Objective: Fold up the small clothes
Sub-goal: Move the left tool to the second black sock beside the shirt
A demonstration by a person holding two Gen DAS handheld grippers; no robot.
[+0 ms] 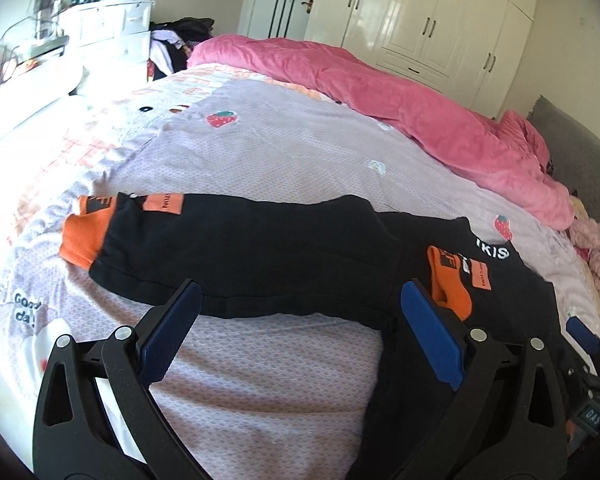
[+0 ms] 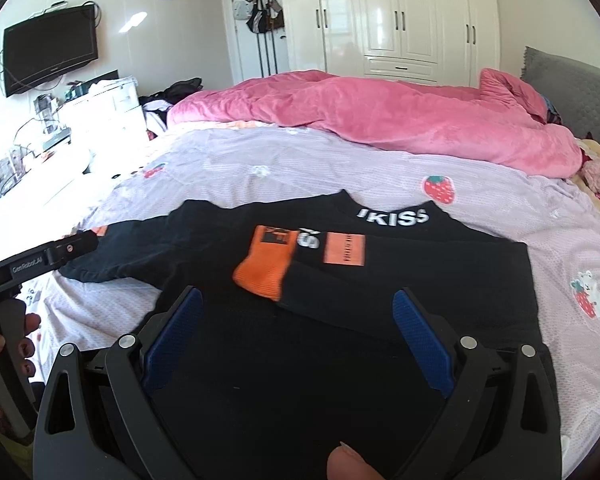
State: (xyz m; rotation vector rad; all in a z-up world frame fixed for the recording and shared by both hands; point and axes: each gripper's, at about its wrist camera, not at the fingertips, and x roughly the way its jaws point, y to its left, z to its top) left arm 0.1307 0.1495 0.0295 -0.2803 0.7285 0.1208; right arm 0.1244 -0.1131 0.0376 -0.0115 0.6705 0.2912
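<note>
A small black sweater (image 1: 260, 256) with orange cuffs lies flat on the lilac bedsheet (image 1: 280, 148). Its left sleeve stretches out left, ending in an orange cuff (image 1: 82, 238). The right sleeve is folded across the chest, its orange cuff (image 2: 266, 270) below the white "IKISS" collar lettering (image 2: 392, 216). My left gripper (image 1: 300, 300) is open and empty, hovering over the sweater's lower hem by the outstretched sleeve. My right gripper (image 2: 298, 308) is open and empty over the sweater's body (image 2: 300, 360). The left gripper's body also shows in the right wrist view (image 2: 40, 260).
A crumpled pink quilt (image 2: 380, 112) lies along the far side of the bed. A grey headboard (image 2: 572, 88) is at the right. White drawers (image 1: 112, 36) with clutter and a wall TV (image 2: 50, 48) stand left. White wardrobes (image 2: 400, 16) are behind.
</note>
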